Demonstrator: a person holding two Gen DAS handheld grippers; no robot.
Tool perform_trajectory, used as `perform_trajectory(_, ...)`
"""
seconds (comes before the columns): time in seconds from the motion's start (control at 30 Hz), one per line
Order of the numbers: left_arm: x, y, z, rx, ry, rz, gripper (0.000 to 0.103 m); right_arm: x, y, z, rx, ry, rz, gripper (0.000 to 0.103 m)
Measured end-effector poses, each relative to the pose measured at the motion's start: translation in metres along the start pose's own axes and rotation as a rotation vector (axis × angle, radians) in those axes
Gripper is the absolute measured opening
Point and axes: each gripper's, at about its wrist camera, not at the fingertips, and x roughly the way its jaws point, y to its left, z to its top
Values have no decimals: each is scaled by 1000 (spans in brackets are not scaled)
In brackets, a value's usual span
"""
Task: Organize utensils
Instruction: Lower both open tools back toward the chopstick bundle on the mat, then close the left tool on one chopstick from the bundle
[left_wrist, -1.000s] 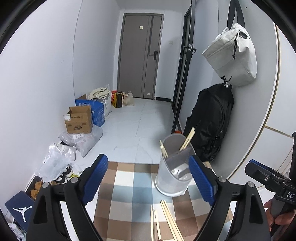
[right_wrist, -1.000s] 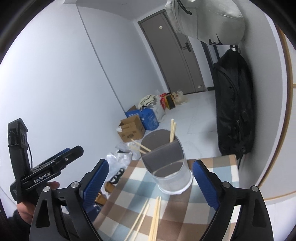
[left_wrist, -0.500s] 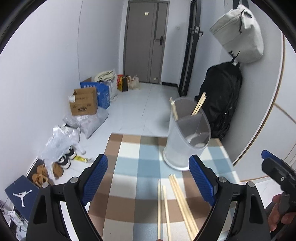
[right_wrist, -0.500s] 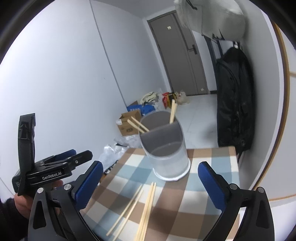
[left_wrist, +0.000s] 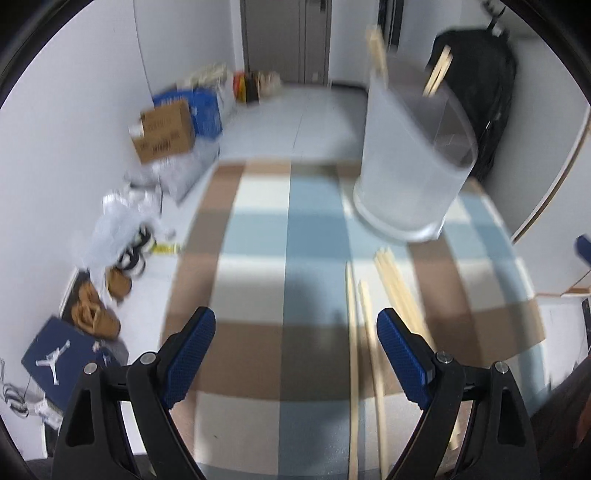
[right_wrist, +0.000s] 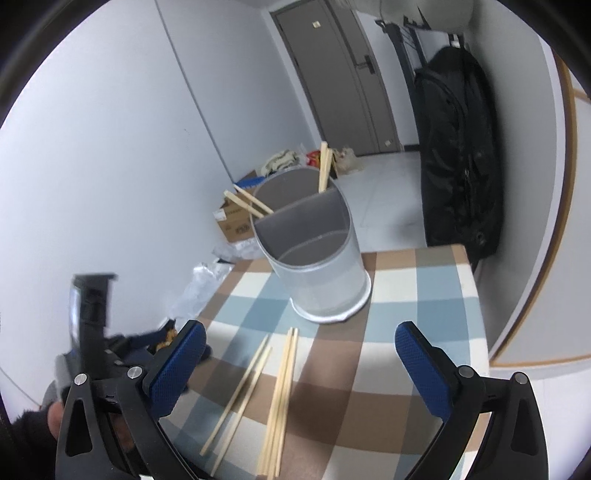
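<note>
Our left claw (left_wrist: 295, 354) gapes empty above the cloth (left_wrist: 258, 236); our right claw (right_wrist: 299, 363) (jaws just widened) holds nothing either. Chopsticks (right_wrist: 282, 398) lie loose before the holder (right_wrist: 317, 266), which seems to contain four more.

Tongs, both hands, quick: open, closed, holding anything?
Left tongs: open, empty, above the chopsticks on the checked cloth.
Right tongs: open, have just been opening wider, nothing between them.
</note>
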Motion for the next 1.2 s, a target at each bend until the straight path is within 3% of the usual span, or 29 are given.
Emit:
perform_trajectory(0.23, 18, -10, -10, 73, 117, 38, 86, 6, -5, 3, 30, 15, 2, 103)
perform_trajectory(0.5, 27, -18, -12, 96, 177, 42, 86, 8, -1, 6, 31, 12, 32, 103)
perform_trajectory(0.83, 43, -18, 6, 45, 188, 36, 86, 5, -8, 13, 57, -7, 20, 103)
perform_trajectory(1.03, 55, -27, 21, 68, 178, 33, 86, 2, -23, 17, 115, -15, 28, 103)
perform_trajectory(1.1, 57, -30, 25, 79, 177, 20, 81, 1, -27, 18, 134, -19, 35, 103)
perform_trajectory(1.2, 56, -35, 29, 116, 178, -5, 62, 1, -31, 20, 150, -22, 34, 103)
